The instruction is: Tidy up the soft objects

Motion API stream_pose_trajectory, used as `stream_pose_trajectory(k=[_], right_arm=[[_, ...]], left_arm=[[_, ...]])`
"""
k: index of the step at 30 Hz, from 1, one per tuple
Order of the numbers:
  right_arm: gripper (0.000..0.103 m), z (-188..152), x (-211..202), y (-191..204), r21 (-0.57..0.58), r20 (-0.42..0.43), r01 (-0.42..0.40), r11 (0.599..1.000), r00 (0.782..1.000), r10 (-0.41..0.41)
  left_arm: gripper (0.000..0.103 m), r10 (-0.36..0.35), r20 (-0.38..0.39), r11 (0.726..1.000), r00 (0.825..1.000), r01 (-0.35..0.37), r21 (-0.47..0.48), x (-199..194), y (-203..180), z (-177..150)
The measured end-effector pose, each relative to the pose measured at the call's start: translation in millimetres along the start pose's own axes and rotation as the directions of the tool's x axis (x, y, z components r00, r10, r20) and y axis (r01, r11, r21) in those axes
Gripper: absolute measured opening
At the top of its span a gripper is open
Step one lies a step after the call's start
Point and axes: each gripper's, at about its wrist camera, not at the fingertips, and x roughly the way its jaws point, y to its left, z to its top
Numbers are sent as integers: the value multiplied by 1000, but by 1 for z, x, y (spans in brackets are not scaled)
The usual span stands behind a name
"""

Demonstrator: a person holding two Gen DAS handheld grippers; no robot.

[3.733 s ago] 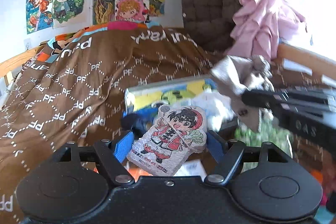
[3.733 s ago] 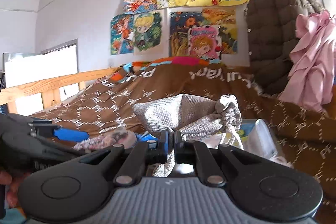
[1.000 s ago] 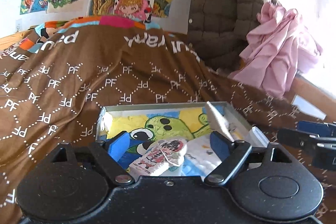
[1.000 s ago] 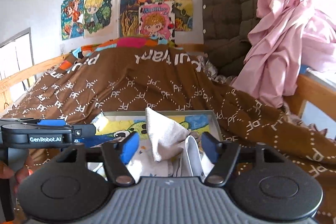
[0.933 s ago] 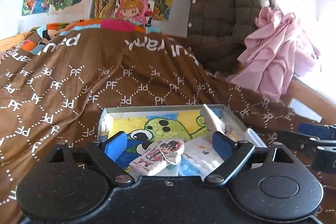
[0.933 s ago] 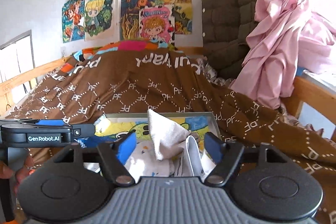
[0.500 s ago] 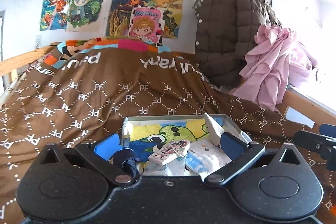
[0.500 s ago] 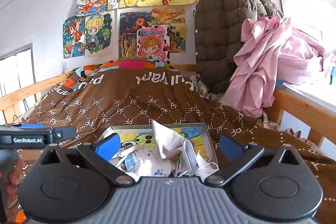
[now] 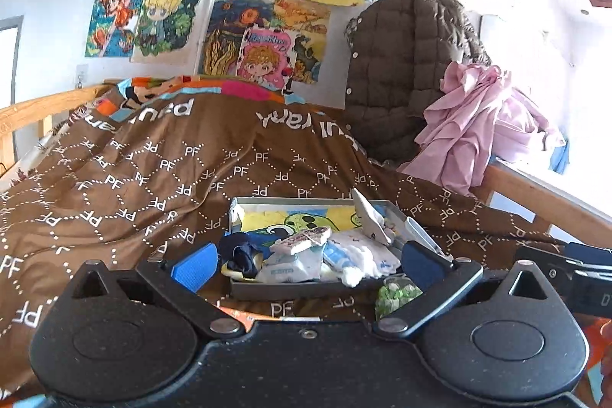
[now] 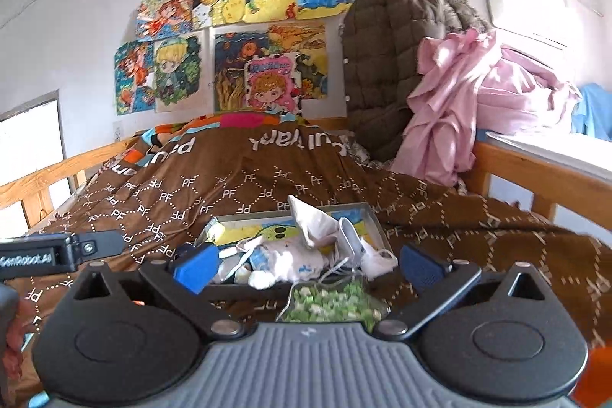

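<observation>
Green-white bag (image 10: 329, 301) lies on the bedspread (image 10: 478, 217) off the tray's (image 10: 376, 230) near-right corner, nearest right gripper (image 10: 306, 264); both grippers agape, empty.

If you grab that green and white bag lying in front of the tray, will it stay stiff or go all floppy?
Probably floppy. The green and white bag lies slumped on the brown blanket with a lumpy, uneven outline, so it would likely sag around the fingers. It looks full of small pieces, which may shift. Its see-through skin could be a bit slippery.

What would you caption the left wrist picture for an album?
Open left tool hovering before a tray of soft items on a brown quilt.
</observation>
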Motion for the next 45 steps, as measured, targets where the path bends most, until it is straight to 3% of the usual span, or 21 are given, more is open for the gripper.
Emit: stream_pose_trajectory(k=[7, 18, 28, 45], right_arm=[[103, -16, -23, 8, -4, -5, 40, 999, 999, -40], [103, -52, -53, 22, 18, -7, 57, 998, 998, -57], [103, -70, -54, 29, -8, -2, 55, 998, 999, -55], [103, -81, -41, 22, 37, -52, 66, 997, 997, -64]], left_arm=[[102, 13, 17, 998, 1000, -14, 59, -28, -3, -22], [102, 38, -8, 999, 999, -38, 2, -49, 9, -54], [102, 55, -54, 998, 997, -56, -6, -48, 17, -75], [102, 64, -121, 992, 991, -76, -102, -29, 26, -95]])
